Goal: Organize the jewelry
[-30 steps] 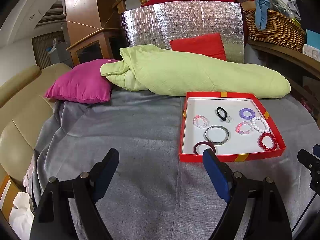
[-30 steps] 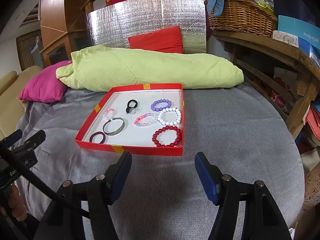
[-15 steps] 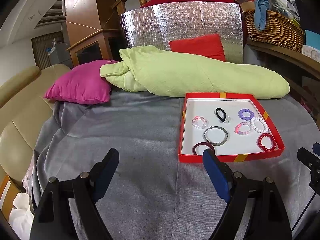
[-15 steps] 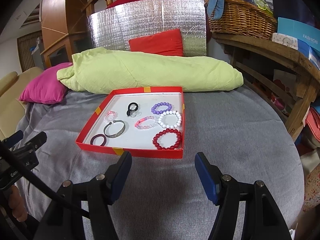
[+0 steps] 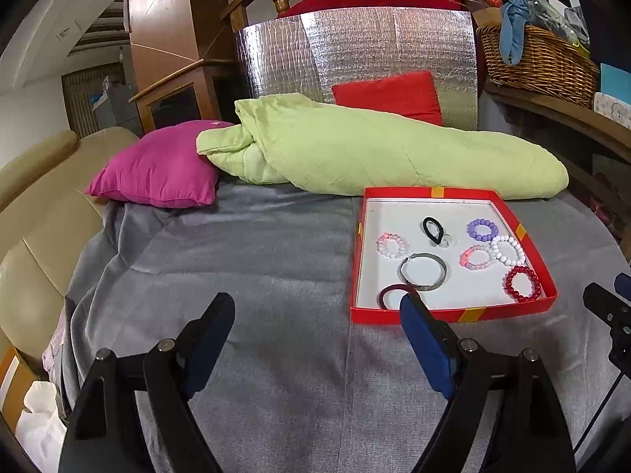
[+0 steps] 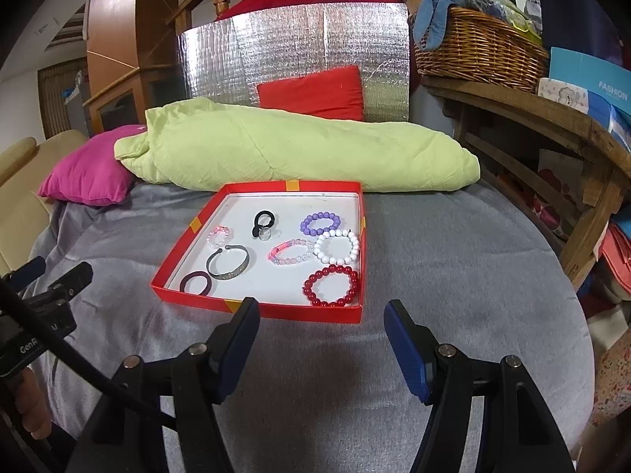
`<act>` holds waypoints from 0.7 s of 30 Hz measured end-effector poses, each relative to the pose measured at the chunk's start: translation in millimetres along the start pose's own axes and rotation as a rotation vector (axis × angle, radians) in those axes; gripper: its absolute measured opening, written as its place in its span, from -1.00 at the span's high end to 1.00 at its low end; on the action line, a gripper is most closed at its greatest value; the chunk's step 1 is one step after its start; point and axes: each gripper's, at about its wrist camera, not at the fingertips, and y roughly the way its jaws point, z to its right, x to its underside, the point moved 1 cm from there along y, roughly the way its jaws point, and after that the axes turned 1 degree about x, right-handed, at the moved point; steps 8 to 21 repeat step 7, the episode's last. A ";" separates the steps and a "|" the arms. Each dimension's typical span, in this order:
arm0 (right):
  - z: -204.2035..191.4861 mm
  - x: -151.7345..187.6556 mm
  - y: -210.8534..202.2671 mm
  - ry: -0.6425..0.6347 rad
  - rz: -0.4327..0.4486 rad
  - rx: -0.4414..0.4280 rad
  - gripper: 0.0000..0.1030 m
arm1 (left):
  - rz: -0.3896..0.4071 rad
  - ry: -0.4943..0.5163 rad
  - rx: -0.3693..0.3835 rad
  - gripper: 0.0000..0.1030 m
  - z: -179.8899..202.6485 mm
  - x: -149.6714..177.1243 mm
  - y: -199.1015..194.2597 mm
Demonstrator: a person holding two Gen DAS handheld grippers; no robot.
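Note:
A red box lid with a white floor lies on the grey cloth and holds several bracelets: red beads, white beads, purple beads, a pink mixed strand, a silver cuff, a dark maroon ring, a black band with a small ring and pale pink beads. My left gripper is open and empty, near the lid's front left. My right gripper is open and empty, just in front of the lid.
A green rolled quilt lies behind the lid, with a magenta pillow at its left and a red pillow behind. A wooden shelf with a wicker basket stands at the right. A beige sofa is at the left.
Both grippers have drawn back and risen a little, so the lid sits slightly farther off. Nothing in the lid has moved.

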 end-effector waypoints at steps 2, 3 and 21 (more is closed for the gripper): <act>-1.1 -1.7 -0.5 -0.002 0.005 -0.002 -0.34 | 0.003 0.000 0.008 -0.67 0.0 0.1 -0.9; -2.1 -2.4 -0.4 -0.005 0.006 -0.001 -0.34 | 0.006 0.001 0.009 -0.67 0.2 0.2 -1.4; -5.0 -2.9 -1.2 -0.007 0.012 -0.006 -0.34 | 0.036 0.018 -0.003 -0.67 1.1 -0.2 -5.7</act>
